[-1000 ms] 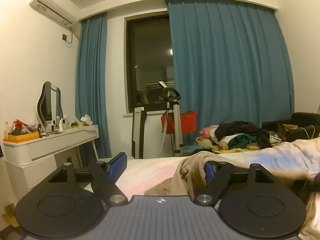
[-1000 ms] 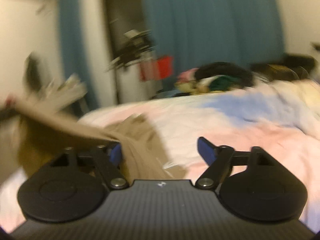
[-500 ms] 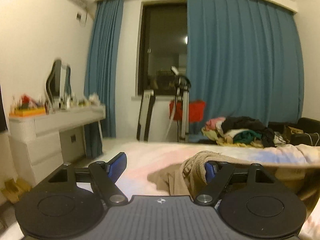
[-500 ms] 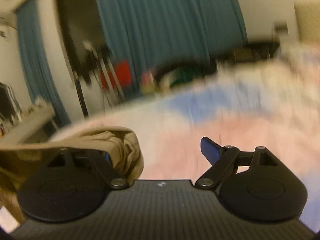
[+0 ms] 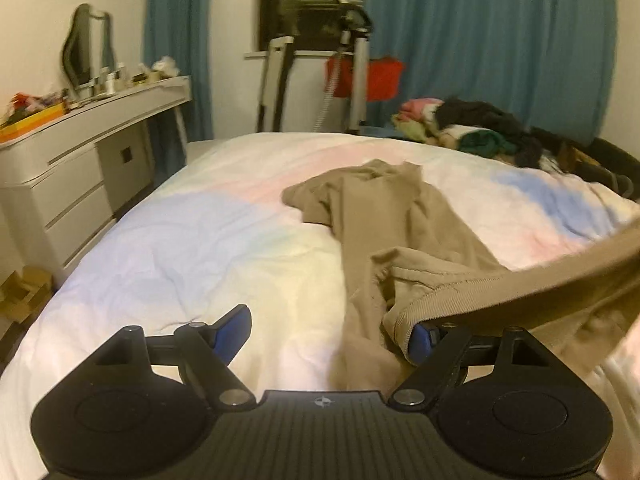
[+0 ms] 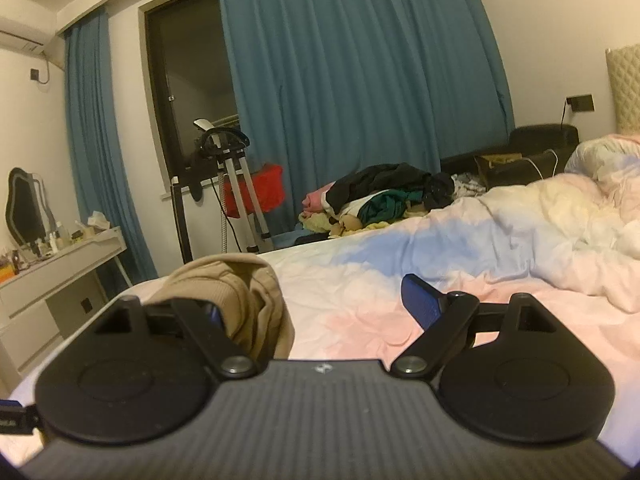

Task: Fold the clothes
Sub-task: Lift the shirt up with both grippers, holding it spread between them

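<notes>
- While the tan garment (image 5: pixel 384 220) sprawls across the bed (image 5: pixel 180 248), its ribbed hem drapes one finger of the left tool (image 5: pixel 330 334), jaws wide.
- Right tool (image 6: pixel 316 304) gapes too, cloth bunched over one finger.

White dresser (image 5: pixel 80 152) left; teal curtains (image 6: pixel 360 80); red bag (image 6: pixel 256 192) near window.

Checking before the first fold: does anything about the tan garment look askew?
Yes. The tan garment lies bunched and twisted on the bed, not flat. Its ribbed hem is draped over one finger of each open tool, left and right, not pinched.
</notes>
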Action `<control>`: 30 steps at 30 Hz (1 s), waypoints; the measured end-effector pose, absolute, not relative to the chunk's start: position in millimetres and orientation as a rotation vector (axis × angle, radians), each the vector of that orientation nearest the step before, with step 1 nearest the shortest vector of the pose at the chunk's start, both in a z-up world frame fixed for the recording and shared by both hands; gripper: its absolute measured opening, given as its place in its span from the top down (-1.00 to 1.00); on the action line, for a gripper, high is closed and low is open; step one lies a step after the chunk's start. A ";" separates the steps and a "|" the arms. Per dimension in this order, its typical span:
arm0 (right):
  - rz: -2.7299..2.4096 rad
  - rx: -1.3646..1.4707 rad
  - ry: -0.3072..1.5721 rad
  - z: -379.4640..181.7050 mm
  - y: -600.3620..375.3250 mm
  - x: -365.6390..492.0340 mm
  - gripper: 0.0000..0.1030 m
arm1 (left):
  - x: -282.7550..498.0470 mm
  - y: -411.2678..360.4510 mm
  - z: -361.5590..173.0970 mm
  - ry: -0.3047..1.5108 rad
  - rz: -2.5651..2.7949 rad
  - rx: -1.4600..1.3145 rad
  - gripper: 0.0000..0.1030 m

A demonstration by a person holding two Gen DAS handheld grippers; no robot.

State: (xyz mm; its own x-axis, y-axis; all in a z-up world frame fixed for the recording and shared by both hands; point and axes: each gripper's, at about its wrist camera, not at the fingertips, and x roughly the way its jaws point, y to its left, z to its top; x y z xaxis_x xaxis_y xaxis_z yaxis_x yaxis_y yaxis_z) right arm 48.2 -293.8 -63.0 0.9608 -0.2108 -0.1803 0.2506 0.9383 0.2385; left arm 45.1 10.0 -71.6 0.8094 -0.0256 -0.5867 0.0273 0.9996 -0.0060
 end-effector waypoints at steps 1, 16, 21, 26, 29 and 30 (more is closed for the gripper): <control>-0.241 0.251 0.157 -64.8 -292.1 46.9 -0.65 | 47.0 9.8 -71.4 0.628 -0.009 -0.004 -0.58; -0.093 0.218 -0.008 148.0 -271.5 59.1 -0.65 | 58.2 52.4 187.1 0.166 0.089 -0.115 -0.68; -0.052 0.205 -0.144 245.6 -267.4 36.1 -0.65 | 26.5 60.8 296.2 -0.013 0.061 -0.103 -0.71; -0.007 0.236 -0.245 313.9 -264.4 -7.6 -0.66 | -17.1 69.6 380.5 -0.152 0.003 -0.129 -0.71; -0.001 0.215 -0.300 345.1 -262.4 -36.7 -0.67 | -42.5 71.1 417.9 -0.201 -0.037 -0.118 -0.77; 0.008 0.219 -0.312 353.6 -264.9 -44.7 -0.67 | -49.6 71.5 428.3 -0.213 -0.051 -0.113 -0.79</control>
